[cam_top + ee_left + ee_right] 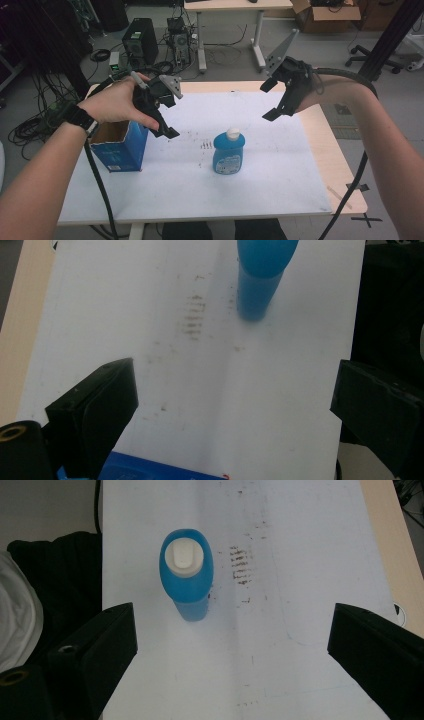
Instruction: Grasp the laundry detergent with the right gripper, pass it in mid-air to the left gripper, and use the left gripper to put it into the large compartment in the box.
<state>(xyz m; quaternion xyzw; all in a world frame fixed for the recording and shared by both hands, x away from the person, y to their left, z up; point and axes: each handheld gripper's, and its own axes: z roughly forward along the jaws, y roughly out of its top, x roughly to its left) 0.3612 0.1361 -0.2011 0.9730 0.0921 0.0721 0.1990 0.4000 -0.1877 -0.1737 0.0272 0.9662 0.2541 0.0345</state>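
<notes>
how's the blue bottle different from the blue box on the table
The blue bottle is rounded and closed with a white cap, while the blue box is square-cornered with its top open, showing a brown inside. The bottle stands free near the middle of the white sheet; the box sits at the sheet's left edge, just under the left gripper. The bottle looks slimmer than the box. Both are blue, upright and held by neither gripper.

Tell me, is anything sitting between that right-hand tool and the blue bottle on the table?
Nothing visible does. The right tool hangs open in the air above the blue bottle, with bare white table around it. The blue box stands off on the other side.
</notes>
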